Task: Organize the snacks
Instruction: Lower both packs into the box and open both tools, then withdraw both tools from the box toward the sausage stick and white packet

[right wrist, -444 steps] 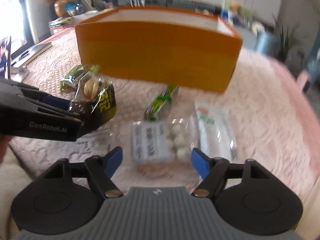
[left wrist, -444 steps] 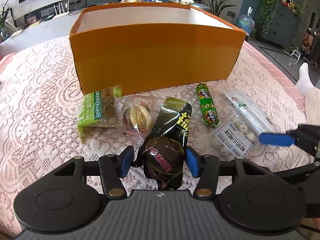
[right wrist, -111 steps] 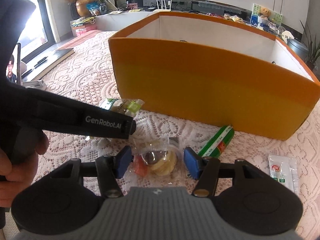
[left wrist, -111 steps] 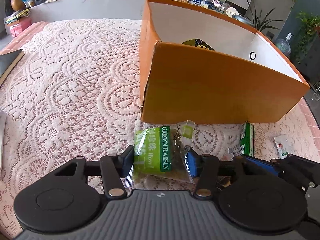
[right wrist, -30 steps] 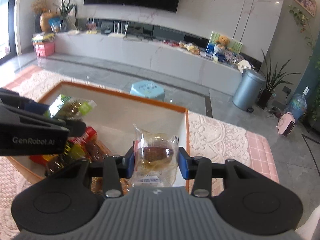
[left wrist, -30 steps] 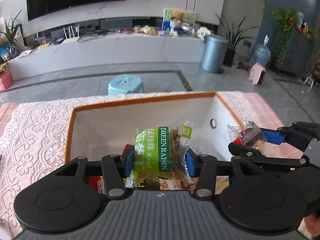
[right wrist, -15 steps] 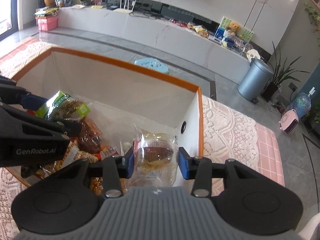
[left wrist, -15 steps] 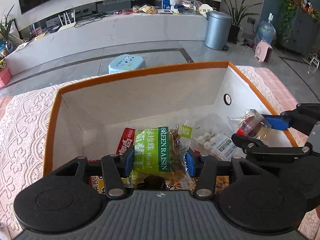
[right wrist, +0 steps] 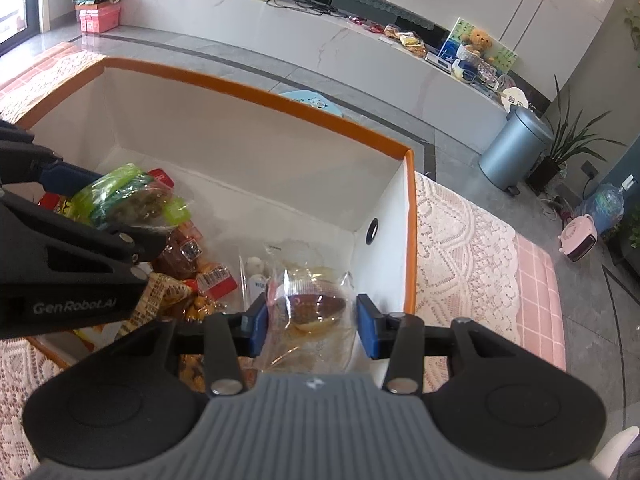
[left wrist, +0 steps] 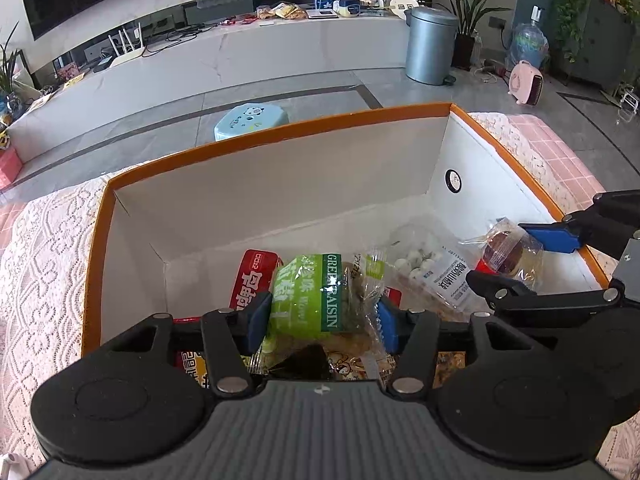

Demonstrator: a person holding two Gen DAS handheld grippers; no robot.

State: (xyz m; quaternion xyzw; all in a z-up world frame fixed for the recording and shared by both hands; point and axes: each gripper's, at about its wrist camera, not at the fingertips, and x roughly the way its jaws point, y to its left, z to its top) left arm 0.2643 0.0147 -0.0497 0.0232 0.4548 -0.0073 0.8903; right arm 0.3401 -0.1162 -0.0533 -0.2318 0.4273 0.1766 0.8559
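Note:
The orange box [left wrist: 280,130] with white inner walls lies open below both grippers, with several snack packs on its floor. My left gripper [left wrist: 320,322] hangs over the box's left part with the green raisin pack [left wrist: 308,296] between its blue pads. Its jaws are opening and the pads no longer squeeze the pack. My right gripper [right wrist: 312,326] is shut on a clear-wrapped pastry [right wrist: 312,304], just inside the box's right wall. From the right wrist view the raisin pack [right wrist: 124,196] sits in the left gripper [right wrist: 104,208] above the pile.
A clear pack of white balls [left wrist: 432,268] and a red pack [left wrist: 252,280] lie in the box. The box stands on a lace tablecloth [left wrist: 44,260]. Beyond it on the floor are a blue stool [left wrist: 250,120] and a grey bin [left wrist: 430,48].
Both grippers have sunk lower over the box with their packs and tipped further down. The left jaws now stand a little wider around the raisin pack.

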